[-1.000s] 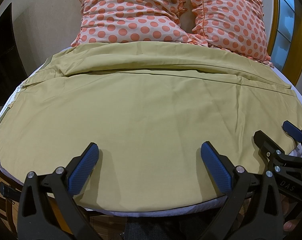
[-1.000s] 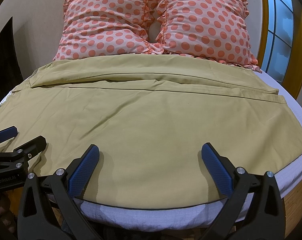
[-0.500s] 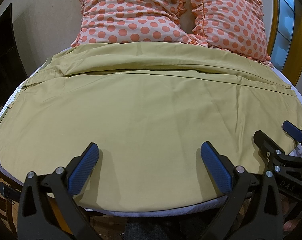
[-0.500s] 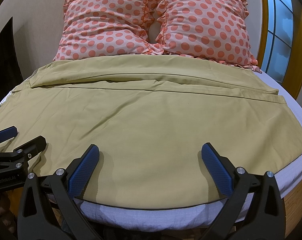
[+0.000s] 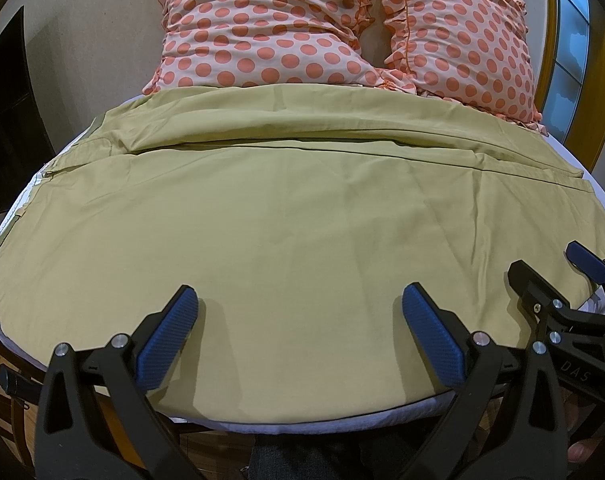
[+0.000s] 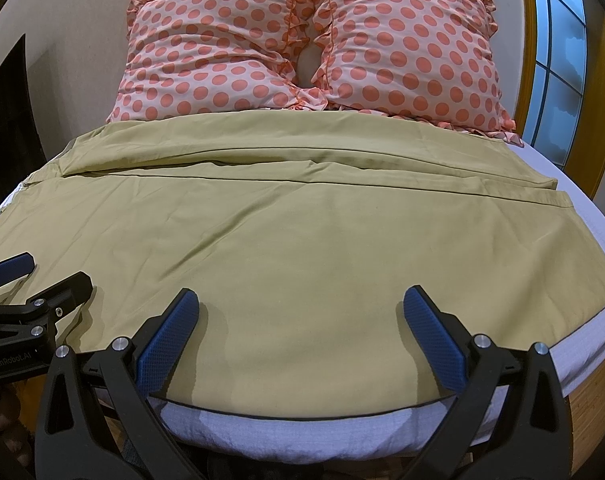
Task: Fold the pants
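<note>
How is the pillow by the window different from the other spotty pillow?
The window-side pillow looks plump and stands fairly upright; the other pillow looks flatter, more creased and slumped. The window-side pillow's lower corner reaches the bare white sheet; the other pillow's lower edge meets the khaki pants. Both are pink with orange dots and ruffled edges.

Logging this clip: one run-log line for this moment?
pants: flat on bed | left gripper: open, empty | right gripper: open, empty | fold: not started

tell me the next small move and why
Probably lower both grippers onto the near edge of the pants and close on it. The left gripper and right gripper are both open, empty, just above that edge. The pants lie flat across the bed, so the fold has not started.
</note>
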Available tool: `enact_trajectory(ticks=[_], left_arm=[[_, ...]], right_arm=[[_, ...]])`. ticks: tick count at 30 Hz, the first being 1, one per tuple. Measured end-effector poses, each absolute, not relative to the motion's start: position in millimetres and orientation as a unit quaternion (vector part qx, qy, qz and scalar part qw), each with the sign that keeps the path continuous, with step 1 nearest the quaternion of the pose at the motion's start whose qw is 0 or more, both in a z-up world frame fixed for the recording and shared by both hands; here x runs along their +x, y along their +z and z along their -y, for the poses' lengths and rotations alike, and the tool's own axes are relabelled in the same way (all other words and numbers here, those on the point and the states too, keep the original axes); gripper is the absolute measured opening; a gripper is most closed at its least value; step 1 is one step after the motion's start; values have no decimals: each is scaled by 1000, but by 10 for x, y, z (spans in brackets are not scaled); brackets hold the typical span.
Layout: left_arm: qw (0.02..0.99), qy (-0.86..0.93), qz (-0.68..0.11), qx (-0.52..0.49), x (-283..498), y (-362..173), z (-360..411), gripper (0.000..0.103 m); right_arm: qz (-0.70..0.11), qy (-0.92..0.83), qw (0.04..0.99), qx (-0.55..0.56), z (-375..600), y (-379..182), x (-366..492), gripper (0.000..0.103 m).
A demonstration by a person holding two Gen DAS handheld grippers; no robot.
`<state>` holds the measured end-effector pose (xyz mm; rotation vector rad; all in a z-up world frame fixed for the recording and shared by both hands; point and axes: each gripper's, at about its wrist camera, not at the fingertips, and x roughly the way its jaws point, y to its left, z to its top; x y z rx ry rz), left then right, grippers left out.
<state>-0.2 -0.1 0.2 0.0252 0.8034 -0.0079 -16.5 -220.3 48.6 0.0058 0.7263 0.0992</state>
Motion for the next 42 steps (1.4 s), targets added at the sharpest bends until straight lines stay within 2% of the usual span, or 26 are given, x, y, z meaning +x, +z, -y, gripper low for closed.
enact_trajectory(ticks=[19, 22, 24, 29, 30, 33, 36, 42], left_arm=[[931, -18, -363, 18, -89, 48, 2, 101], [926, -25, -377, 15, -19, 31, -56, 101], [925, -27, -379, 3, 37, 77, -130, 101], [933, -34, -356, -33, 216, 299, -305, 101], [935, -32, -352, -32, 281, 341, -317, 101], [938, -37, -345, -26, 381, 398, -310, 101], [937, -42, -347, -19, 512, 420, -291, 101], [938, -39, -346, -11, 713, 443, -333, 101]], right_arm=[[-329, 89, 940, -6, 2258, 474, -186, 102], [-357, 95, 929, 10, 2460, 593, 42, 102], [-348, 73, 934, 29, 2710, 785, 215, 102], [-348, -36, 932, 98, 3585, 1267, 1188, 102], [-357, -59, 926, 109, 3722, 1281, 1424, 99], [-410, -144, 889, 144, 4193, 1127, 2270, 72], [-466, -238, 832, 184, 4603, 796, 3076, 69], [-498, -305, 786, 203, 4830, 340, 3705, 68]])
